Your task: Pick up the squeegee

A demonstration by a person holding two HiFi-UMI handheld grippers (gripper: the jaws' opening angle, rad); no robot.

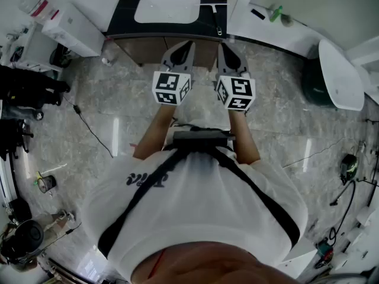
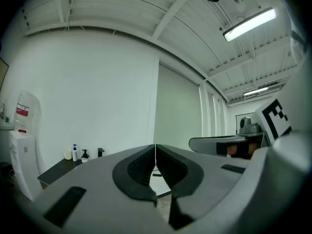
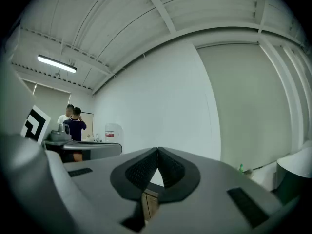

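We are holding the left gripper [image 1: 182, 47] [image 2: 155, 149] with its jaws pressed together along one thin seam, and nothing is sitting between the pads. We are clenching the right gripper [image 1: 228, 47] [image 3: 157, 152] the same way, with its ribbed pads meeting and holding nothing. Both are pointing level, side by side and a little apart, toward the dark counter [image 1: 124, 16]. Their marker cubes [image 1: 172, 87] are facing up at us above the marble floor [image 1: 118, 108].

Ahead of the jaws a white basin [image 1: 167, 9] is sitting in that counter. Just right of the basin we are seeing what looks like the squeegee [image 1: 214, 6]. It is lying flat on the counter, well apart from both grippers, though it is too small for us to be sure of its shape.

Soap bottles [image 2: 74, 152] are standing at the counter's far left end, near a white dispenser with a red label [image 2: 22, 130]. To our right a green bottle [image 1: 275, 12] is resting on a white ledge. Two people [image 3: 73, 123] are standing in the background of the right gripper view.
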